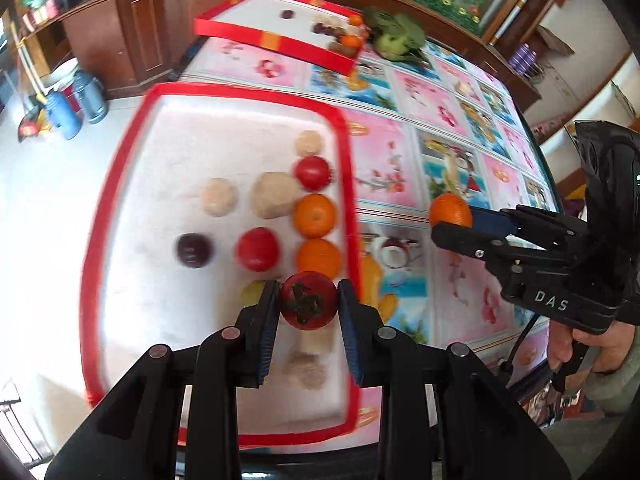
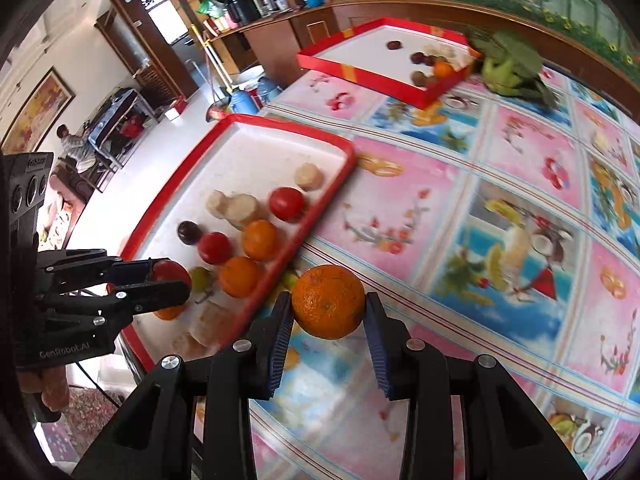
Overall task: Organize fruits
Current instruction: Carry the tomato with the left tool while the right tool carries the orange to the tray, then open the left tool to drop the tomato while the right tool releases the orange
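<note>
My left claw (image 1: 308,304) pinches a tomato (image 1: 308,300) above the red-rimmed tray (image 1: 352,200) (contents blurred, perhaps 2 oranges), while my right claw (image 2: 328,312) clamps an orange (image 2: 328,302) over the desk (image 2: 500,200).

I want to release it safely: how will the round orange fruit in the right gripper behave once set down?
The round orange fruit, pinched in the right gripper, looks firm, so probably not fragile. Being round, it may roll on the smooth patterned tablecloth. Its dimpled peel probably gives the pads fair grip.
</note>
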